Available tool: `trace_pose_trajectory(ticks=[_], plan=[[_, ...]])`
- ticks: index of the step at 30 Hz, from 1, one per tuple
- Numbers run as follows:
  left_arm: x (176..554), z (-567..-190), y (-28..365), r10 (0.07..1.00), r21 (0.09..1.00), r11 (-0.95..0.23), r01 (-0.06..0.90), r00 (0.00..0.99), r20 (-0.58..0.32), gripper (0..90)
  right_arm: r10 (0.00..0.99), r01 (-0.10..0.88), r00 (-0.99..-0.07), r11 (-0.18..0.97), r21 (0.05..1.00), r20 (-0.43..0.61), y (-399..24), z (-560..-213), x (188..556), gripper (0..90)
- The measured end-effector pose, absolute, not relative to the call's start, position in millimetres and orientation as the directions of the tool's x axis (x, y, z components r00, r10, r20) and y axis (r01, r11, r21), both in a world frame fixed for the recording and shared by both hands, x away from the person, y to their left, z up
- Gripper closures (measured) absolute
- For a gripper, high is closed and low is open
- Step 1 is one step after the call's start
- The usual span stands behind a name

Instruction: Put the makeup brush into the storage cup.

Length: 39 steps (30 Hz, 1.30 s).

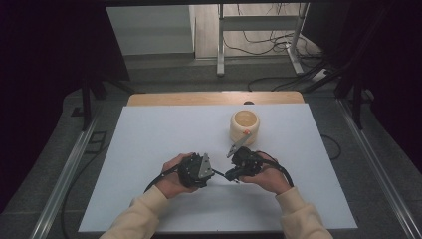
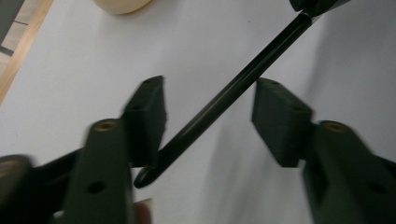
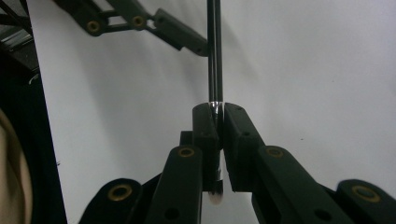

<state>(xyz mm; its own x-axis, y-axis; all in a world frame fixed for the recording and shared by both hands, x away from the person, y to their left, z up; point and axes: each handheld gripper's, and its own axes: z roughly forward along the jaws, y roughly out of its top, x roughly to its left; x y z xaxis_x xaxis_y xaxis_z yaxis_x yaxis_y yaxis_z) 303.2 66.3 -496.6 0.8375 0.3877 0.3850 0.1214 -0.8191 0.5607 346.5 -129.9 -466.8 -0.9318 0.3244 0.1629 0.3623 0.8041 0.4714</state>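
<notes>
The thing in hand is a thin black rod [image 2: 233, 91], long and straight with a shiny skin, maybe a stick or a straw; what it is for I cannot tell. It hangs in the air just above the white table [image 1: 149, 149], between the two grippers, near the person's side. It looks very light and stiff, since it stays straight with only one end held. Because it is smooth and round, it may slip or spin if pinched loosely. The right gripper [image 3: 218, 109] is squeezed tight on one end of the rod, with both black pads pressing it and a little bit poking out behind them. The left gripper [image 2: 208, 119] has its jaws partly apart, one on each side of the rod. One pad [image 2: 149, 116] is right by the rod near its far tip, maybe touching, and the other pad [image 2: 280, 119] is clearly off it, so this gripper does not hold it yet. A good place to grab is the free end, squarely between the flat pads, so the rod cannot tip. Two holds well apart would keep it steady. Farther back on the table sits a round cream cup [image 1: 245, 125] with something brownish inside, well apart from the rod. The person's hands in pale sleeves [image 1: 144, 209] hold the grippers.
</notes>
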Motion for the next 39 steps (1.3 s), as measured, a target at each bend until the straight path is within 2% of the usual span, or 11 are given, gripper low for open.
trace_pose_trajectory(ticks=[6,7,9,12,14,18,19,24,39], plan=[[302.5,-498.3,65.5,0.331,0.503,-0.857,0.112,0.867,0.372,69.7,0.334,0.37,-0.928,0.779,0.506,0.164,-132.3,-461.3,346.8,82.6],[301.8,-497.9,65.3,0.31,0.485,-0.869,0.103,0.876,0.37,74.7,0.354,0.378,-0.923,0.763,0.524,0.15,-133.3,-458.2,346.9,81.4],[300.7,-498.4,64.9,0.293,0.484,-0.87,0.095,0.889,0.352,77.0,0.363,0.384,-0.92,0.753,0.534,0.148,-133.9,-456.9,347.1,80.6],[300.0,-497.4,64.7,0.289,0.497,-0.863,0.093,0.897,0.334,82.9,0.416,0.418,-0.897,0.684,0.597,0.152,-138.1,-451.4,350.6,66.9],[300.0,-496.6,65.6,0.302,0.505,-0.857,0.107,0.897,0.322,83.0,0.429,0.424,-0.891,0.678,0.601,0.144,-138.7,-450.9,350.8,64.0],[300.4,-495.7,68.6,0.32,0.515,-0.849,0.124,0.894,0.313,83.1,0.472,0.426,-0.874,0.636,0.643,0.112,-142.4,-448.3,352.0,48.1],[300.2,-495.3,69.3,0.329,0.522,-0.843,0.13,0.892,0.309,83.1,0.472,0.426,-0.874,0.636,0.643,0.112,-142.4,-448.3,352.0,48.1],[297.2,-492.7,74.1,0.349,0.532,-0.834,0.147,0.887,0.302,83.1,0.51,0.424,-0.854,0.564,0.709,0.106,-153.9,-441.4,353.1,33.7],[291.0,-490.5,91.2,0.431,0.589,-0.782,0.202,0.859,0.277,83.1,0.527,0.404,-0.845,0.517,0.755,0.091,-178.1,-441.8,342.9,20.3]])
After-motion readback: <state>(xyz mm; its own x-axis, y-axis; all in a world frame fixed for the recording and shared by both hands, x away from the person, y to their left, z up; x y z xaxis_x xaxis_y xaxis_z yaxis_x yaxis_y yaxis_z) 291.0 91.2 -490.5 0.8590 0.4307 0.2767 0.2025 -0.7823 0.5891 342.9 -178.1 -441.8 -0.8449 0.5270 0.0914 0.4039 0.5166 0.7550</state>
